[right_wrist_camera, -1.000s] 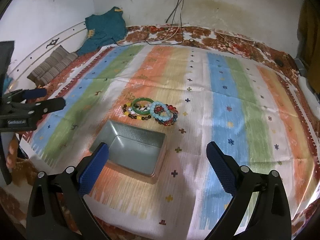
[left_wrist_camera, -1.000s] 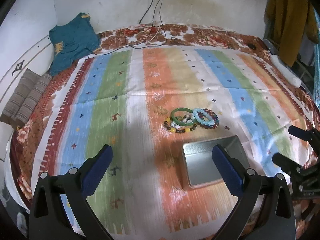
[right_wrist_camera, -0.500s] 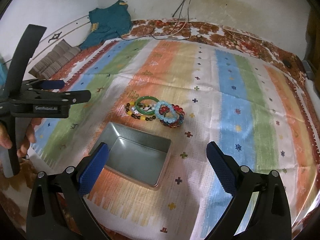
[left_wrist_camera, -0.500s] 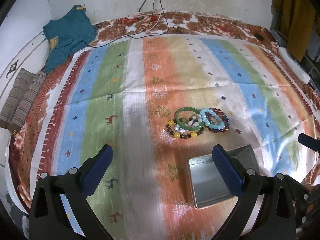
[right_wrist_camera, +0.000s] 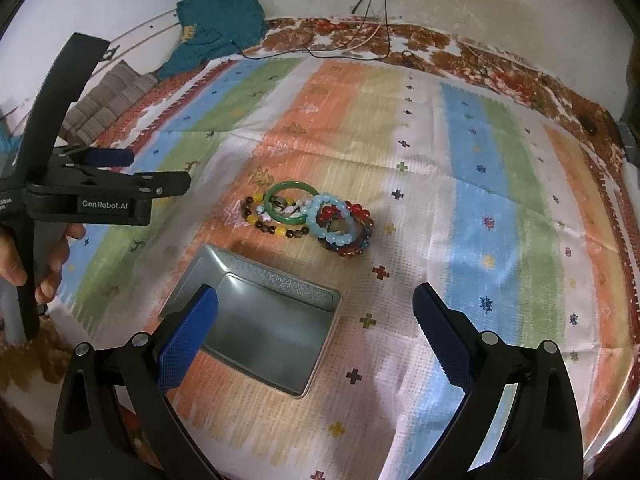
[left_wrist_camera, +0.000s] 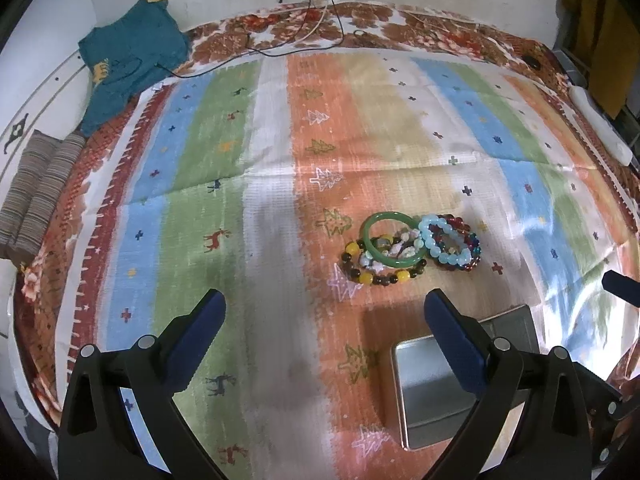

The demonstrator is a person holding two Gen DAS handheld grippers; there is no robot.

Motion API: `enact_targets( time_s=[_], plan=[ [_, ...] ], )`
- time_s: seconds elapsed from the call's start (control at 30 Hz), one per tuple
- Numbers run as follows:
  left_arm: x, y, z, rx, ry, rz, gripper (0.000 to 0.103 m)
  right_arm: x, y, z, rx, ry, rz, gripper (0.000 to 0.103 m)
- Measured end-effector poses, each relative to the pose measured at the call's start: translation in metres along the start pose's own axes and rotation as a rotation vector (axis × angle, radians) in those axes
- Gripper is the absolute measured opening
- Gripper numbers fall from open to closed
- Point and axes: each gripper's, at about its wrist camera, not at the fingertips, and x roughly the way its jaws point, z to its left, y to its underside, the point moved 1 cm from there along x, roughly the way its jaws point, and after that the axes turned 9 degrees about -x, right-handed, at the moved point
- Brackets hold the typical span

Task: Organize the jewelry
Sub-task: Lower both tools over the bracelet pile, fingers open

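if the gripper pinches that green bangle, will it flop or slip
The green bangle looks like one solid, glossy ring, so probably stiff, not floppy. Its smooth surface may slip between pads. It lies across the beaded bracelets, so lifting it could drag them along.

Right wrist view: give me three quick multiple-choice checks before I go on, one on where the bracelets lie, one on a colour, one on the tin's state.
1. Where is the pile of beaded bracelets?
A. inside the tin
B. on the striped cloth beyond the tin
C. held in a gripper

2. What colour is the smooth solid bangle?
A. green
B. red
C. white

3. What state is the rectangular metal tin in?
A. lidded
B. open and holding bracelets
C. open and empty

Answers: 1 B, the pile rests on the striped cloth past the tin's far rim. 2 A, the bangle is plain green. 3 C, only bare metal floor shows.
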Motion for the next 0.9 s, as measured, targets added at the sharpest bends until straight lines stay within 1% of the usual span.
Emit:
enact_targets(
  time_s=[0.13, 0.67, 0.9],
  plan=[
    [0.009, -0.004, -0.003, 0.008, 0.002, 0.018, 0.097, 0.007, -0.004, -0.005, 0.016, -0.011, 0.010, 0.099],
    [0.048, -0.019, -0.005, 0.011, -0.001, 0.070, 0.097, 0.043, -0.022, -0.011, 0.011, -0.025, 0.064, 0.099],
    [0.063, -0.026, -0.012, 0.024, 0.003, 0.089, 0.097, 0.057, -0.028, -0.010, -0.009, -0.037, 0.077, 0.099]
  ],
)
